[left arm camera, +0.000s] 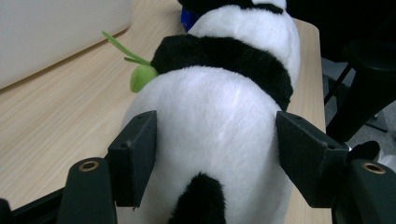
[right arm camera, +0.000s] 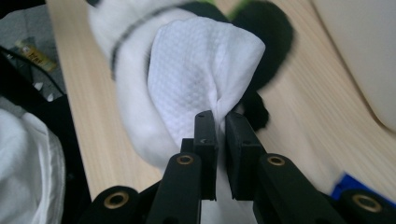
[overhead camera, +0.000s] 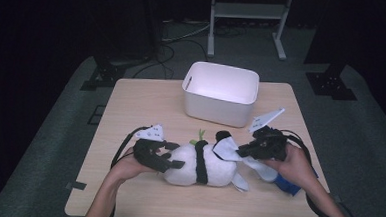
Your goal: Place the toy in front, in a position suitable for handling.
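Observation:
A black-and-white panda plush [overhead camera: 198, 164] lies on its side at the front middle of the wooden table [overhead camera: 131, 105]. My left gripper [overhead camera: 174, 155] straddles its white rear end, and both pads [left arm camera: 135, 158] touch the fur of the plush [left arm camera: 219, 116]. A green leaf [left arm camera: 142, 77] sticks out by its black band. My right gripper [overhead camera: 241, 151] comes in from the right, shut on a bunched corner of a white textured cloth [right arm camera: 201, 70] that lies against the panda's head. The right gripper's [right arm camera: 221, 116] jaws stand close together with the fabric pinched between them.
A white bin [overhead camera: 216, 107] stands at the back middle of the table, just beyond the plush. A blue object [overhead camera: 287, 185] lies under the right hand, near the table's right edge. More white cloth [overhead camera: 240, 181] trails in front of the panda.

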Tool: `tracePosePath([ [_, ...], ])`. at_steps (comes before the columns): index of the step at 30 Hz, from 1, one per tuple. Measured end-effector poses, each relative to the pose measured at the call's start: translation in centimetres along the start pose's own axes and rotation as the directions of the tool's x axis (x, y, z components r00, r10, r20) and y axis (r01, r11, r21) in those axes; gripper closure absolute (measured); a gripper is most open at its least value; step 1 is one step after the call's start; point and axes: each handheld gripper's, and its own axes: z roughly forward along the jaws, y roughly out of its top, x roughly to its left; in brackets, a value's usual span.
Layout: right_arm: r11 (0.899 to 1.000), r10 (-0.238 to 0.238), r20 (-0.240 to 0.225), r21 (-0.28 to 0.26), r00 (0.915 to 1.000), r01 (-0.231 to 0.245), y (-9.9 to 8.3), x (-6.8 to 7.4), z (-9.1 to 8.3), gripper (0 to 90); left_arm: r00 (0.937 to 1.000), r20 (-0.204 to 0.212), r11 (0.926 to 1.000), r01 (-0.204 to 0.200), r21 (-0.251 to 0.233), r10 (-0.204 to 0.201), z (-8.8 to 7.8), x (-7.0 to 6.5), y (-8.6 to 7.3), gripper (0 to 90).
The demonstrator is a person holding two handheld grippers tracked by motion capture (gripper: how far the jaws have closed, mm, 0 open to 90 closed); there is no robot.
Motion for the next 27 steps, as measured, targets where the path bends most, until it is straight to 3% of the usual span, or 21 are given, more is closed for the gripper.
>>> tracePosePath([
  [6,0.993,0.117,0.086,-0.017,0.9894,-0.116,-3.7,-3.0,-1.9,82.9,1.0000,0.001,1.0000,-0.005,0.001,0.005,-0.1,-0.1,-0.1,30.9],
  [7,0.993,0.117,0.086,-0.017,0.9894,-0.116,-3.7,-3.0,-1.9,82.9,1.0000,0.001,1.0000,-0.006,0.002,0.006,-0.1,-0.1,-0.1,30.9],
  [8,0.987,0.157,0.102,-0.028,0.9822,-0.155,-4.8,-3.9,-2.5,82.9,1.0000,0.000,0.9999,-0.009,0.004,0.009,-0.1,-0.2,-0.1,31.0],
  [14,0.972,0.234,0.160,-0.020,0.9590,-0.234,-7.5,-5.8,-3.0,82.4,0.9999,0.000,0.9999,-0.012,0.003,0.012,-0.1,-0.3,-0.1,31.0],
  [15,0.972,0.234,0.160,-0.020,0.9590,-0.234,-7.5,-5.8,-3.0,82.4,0.9999,0.000,0.9999,-0.012,0.003,0.012,-0.1,-0.3,-0.1,31.0],
  [17,0.965,0.261,0.174,-0.018,0.9494,-0.262,-8.4,-6.5,-2.9,81.5,0.9999,0.002,0.9999,-0.012,0.001,0.012,-0.1,-0.3,-0.2,31.0],
  [21,0.959,0.280,0.192,-0.023,0.9405,-0.281,-9.1,-7.1,-2.8,79.7,0.9999,0.003,1.0000,-0.010,0.001,0.010,-0.1,-0.3,-0.2,31.0],
  [27,0.957,0.286,0.200,-0.020,0.9371,-0.288,-9.5,-7.4,-2.7,74.8,0.9999,0.005,1.0000,-0.009,-0.002,0.009,-0.1,-0.3,-0.3,31.0],
])
